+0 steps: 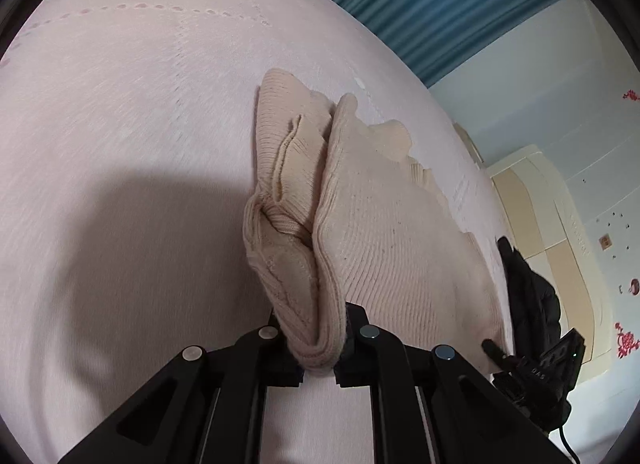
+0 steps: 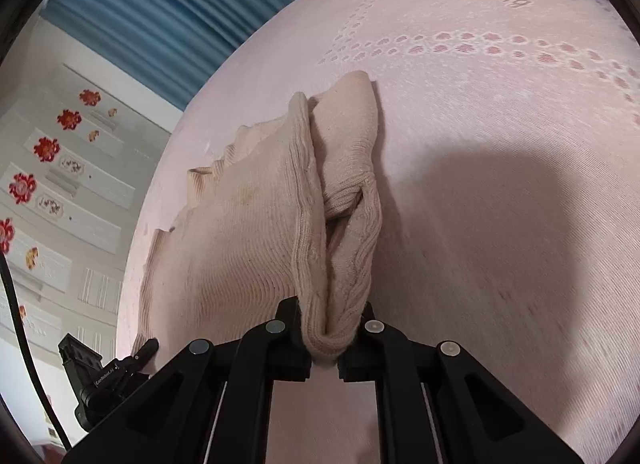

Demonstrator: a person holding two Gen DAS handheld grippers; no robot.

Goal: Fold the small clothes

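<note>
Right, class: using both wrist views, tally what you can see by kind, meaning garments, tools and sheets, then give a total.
Beige knitted garment: 1
Tools: 2, left tool and right tool, each shut on the garment
Pink bed sheet: 1
Total: 4

Pink bedsheet (image 2: 500,111) has printed lettering near the top of the right wrist view, upside down, partly legible: reads like "ruining" or "…rning", first letters washed out. Small white print on the other gripper (image 2: 105,374) at lower left, looks like "ConRobot.AI", blurry. Left wrist view: tiny characters on the other gripper (image 1: 538,374), unreadable.
</note>
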